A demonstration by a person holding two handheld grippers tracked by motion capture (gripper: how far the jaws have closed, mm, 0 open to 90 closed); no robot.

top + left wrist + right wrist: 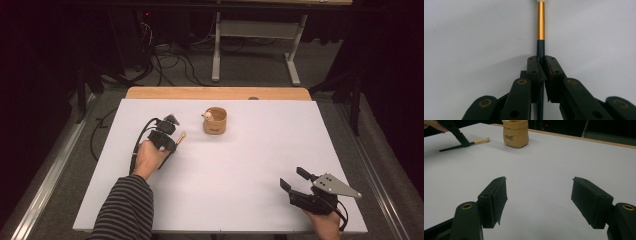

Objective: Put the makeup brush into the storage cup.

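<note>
A thin brush [541, 22] with a dark handle, a gold ferrule and a pale tip lies on the white table [230, 170]. My left gripper [541, 66] is shut on its handle, and the pale tip [182, 134] points toward a tan pouch [215, 121]. The pouch stands upright at the table's middle back with a small white thing at its rim. From the right gripper view, the brush [477, 142] lies flat under the left gripper [461, 138], left of the pouch [515, 133]. My right gripper [291, 176] rests open near the front right corner, with nothing between its pads [539, 200].
A strip of wooden tabletop [217, 93] shows behind the white sheet. Beyond it, cables [170, 65] lie on the floor next to a white desk frame [255, 50]. A metal rail [55, 160] runs along the left side of the table.
</note>
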